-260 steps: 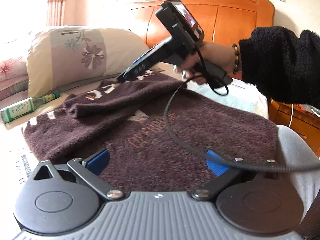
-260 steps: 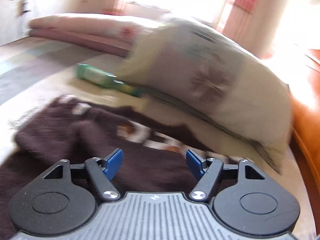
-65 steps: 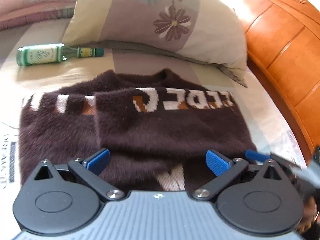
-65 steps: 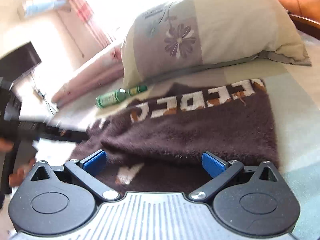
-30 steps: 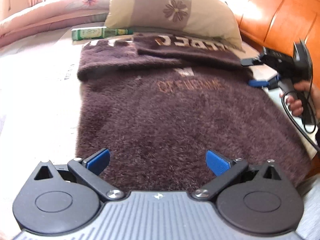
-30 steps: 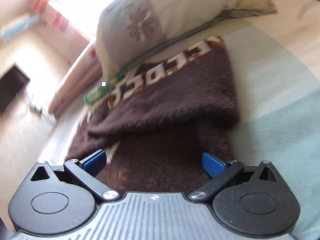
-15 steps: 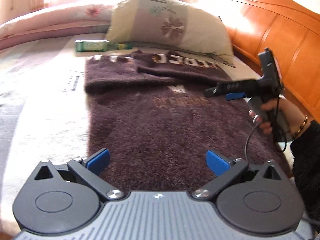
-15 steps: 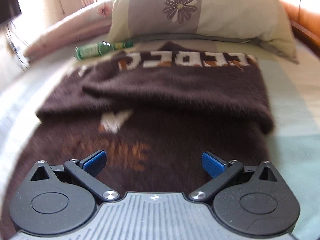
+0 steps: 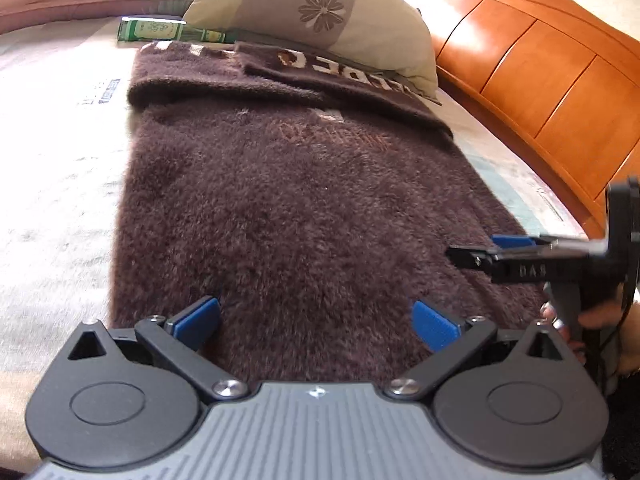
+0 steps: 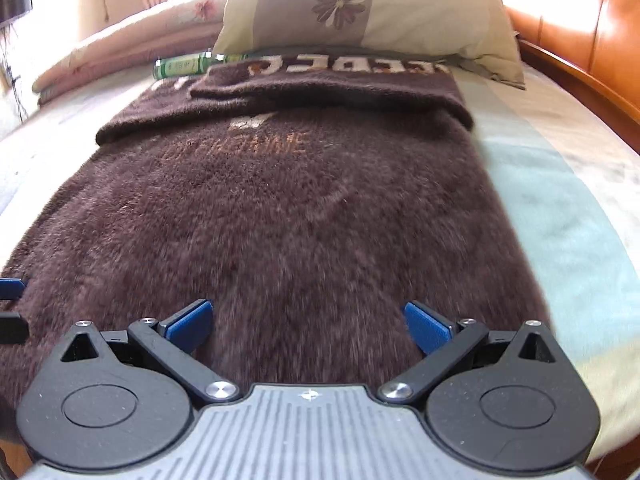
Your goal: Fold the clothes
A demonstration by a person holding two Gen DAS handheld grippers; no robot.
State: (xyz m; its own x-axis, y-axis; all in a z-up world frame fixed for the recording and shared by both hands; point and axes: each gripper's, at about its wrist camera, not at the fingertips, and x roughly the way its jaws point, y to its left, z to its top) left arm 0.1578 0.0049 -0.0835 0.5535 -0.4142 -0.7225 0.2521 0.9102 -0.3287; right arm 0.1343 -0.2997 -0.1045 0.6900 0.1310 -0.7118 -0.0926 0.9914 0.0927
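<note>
A fuzzy dark brown sweater [image 9: 304,184] [image 10: 280,208] lies flat on the bed, its sleeves folded across the far end, white and orange letters showing there. My left gripper [image 9: 316,322] hovers open over the sweater's near hem, nothing between its blue pads. My right gripper [image 10: 306,326] is open too, low over the near hem farther right. In the left wrist view the right gripper [image 9: 480,252] comes in from the right edge, held by a hand [image 9: 600,320]. The left gripper's blue tip [image 10: 10,288] shows at the left edge of the right wrist view.
A floral pillow [image 9: 320,12] [image 10: 368,8] lies beyond the sweater, with a green bottle [image 9: 160,32] [image 10: 184,65] beside it. An orange wooden headboard [image 9: 540,80] runs along the right. A rolled pink quilt [image 10: 120,48] sits far left. Pale bedsheet [image 10: 560,200] flanks the sweater.
Both grippers have drawn back from the folded sleeves to the sweater's near hem and come lower. The right gripper has dropped beside my left one. The sweater has not moved.
</note>
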